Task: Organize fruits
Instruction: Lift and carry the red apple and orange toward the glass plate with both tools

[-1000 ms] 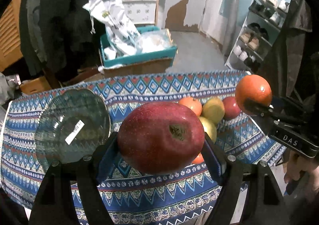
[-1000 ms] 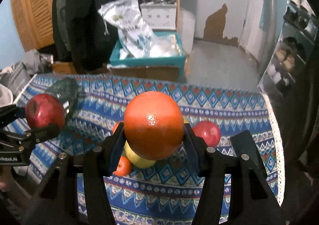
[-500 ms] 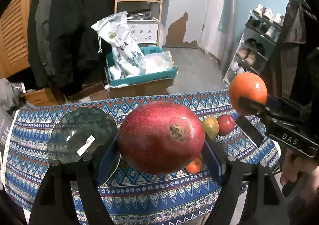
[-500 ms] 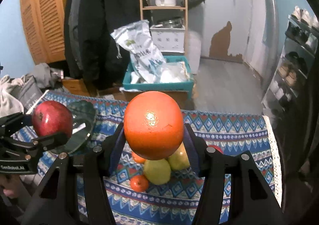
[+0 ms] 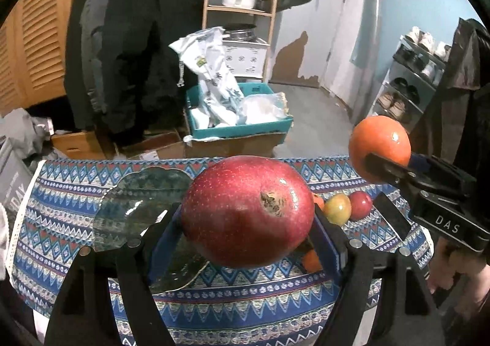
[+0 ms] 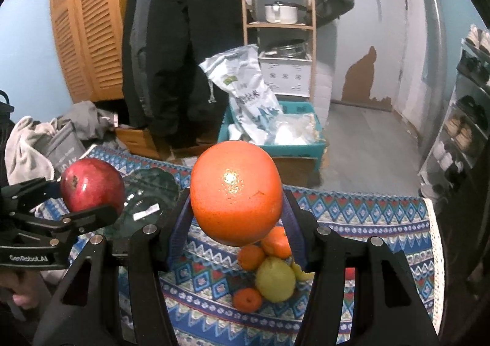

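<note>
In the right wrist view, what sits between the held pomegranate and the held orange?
Right wrist view: the glass dish on the patterned cloth shows in the gap between pomegranate and orange, lower down; nothing else.

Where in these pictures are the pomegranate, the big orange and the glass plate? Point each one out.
pomegranate (image 5: 245, 211): left wrist view, middle of its red skin.
big orange (image 6: 235, 192): right wrist view, centre of its front face.
glass plate (image 5: 137, 192): left wrist view, bare part left of the pomegranate.
</note>
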`<state>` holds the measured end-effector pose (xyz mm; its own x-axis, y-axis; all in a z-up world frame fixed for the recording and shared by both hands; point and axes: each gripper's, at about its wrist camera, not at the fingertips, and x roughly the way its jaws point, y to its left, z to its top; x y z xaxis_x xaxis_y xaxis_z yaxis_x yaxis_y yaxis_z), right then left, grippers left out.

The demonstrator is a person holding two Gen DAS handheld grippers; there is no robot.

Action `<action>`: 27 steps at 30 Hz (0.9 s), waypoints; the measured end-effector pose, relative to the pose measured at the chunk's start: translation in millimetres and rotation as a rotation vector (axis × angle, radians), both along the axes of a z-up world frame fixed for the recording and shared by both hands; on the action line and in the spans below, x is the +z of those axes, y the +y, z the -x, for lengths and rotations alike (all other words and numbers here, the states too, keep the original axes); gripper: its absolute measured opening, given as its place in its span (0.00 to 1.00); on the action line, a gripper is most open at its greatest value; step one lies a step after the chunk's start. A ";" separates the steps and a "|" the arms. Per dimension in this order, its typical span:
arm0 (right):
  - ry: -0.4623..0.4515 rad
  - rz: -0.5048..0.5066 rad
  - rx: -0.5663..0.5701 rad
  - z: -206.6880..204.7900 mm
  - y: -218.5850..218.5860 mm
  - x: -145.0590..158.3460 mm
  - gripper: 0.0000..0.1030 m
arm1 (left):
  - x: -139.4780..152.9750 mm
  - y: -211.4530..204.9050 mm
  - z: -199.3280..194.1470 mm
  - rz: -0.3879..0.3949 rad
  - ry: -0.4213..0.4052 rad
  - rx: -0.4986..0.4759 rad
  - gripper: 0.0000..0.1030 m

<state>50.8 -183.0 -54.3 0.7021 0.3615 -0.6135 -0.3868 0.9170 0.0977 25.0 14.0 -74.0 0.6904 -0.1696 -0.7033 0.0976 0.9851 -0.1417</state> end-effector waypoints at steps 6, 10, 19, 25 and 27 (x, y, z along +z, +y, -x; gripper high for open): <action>0.010 -0.004 0.041 -5.7 26.8 0.2 0.54 | -1.9 25.8 1.7 0.009 0.004 0.048 0.78; 0.018 -0.005 0.066 -10.4 44.1 -0.6 0.54 | -3.1 42.5 1.9 0.002 0.002 0.083 0.78; 0.072 0.002 0.128 -26.7 91.2 -14.7 0.54 | -18.0 81.9 -3.5 -0.007 0.039 0.165 0.78; 0.136 0.021 0.184 -41.1 124.8 -38.0 0.54 | -38.1 108.4 -6.8 0.000 0.085 0.221 0.78; 0.165 0.029 0.201 -46.1 136.3 -49.8 0.54 | -45.1 115.2 -8.4 -0.003 0.099 0.233 0.78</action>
